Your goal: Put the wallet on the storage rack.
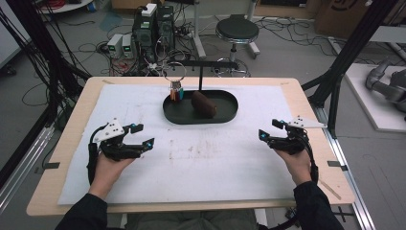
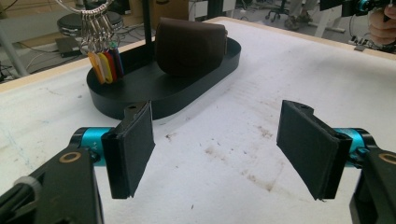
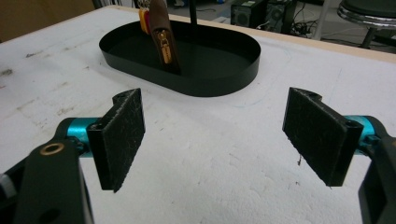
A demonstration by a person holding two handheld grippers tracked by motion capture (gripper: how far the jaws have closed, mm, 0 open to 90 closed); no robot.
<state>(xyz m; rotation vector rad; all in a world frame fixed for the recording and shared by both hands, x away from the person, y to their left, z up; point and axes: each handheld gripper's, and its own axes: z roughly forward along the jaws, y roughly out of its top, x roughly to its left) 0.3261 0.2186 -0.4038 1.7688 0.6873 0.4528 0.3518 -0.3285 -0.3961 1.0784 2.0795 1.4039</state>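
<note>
Black padded jaws stand wide apart on both grippers, with nothing between them, as a person holds the left gripper and the right gripper low over the white mat covering the table. Each sits toward its own side edge, roughly level with the other and well apart from the work ahead. Beyond the jaws, near the far edge and close to the table's middle, lies a black oval tray, its long axis running side to side. Inside it a brown leather pouch stands on edge, angled across the tray, with a zip pull facing the right gripper view. Just beside it, at the tray's left end, a bunch of coloured key tags hangs on a large ring from a black stand. Judged from the high view, the left gripper is slightly nearer the pouch and keys, which lie ahead of it and inward.
</note>
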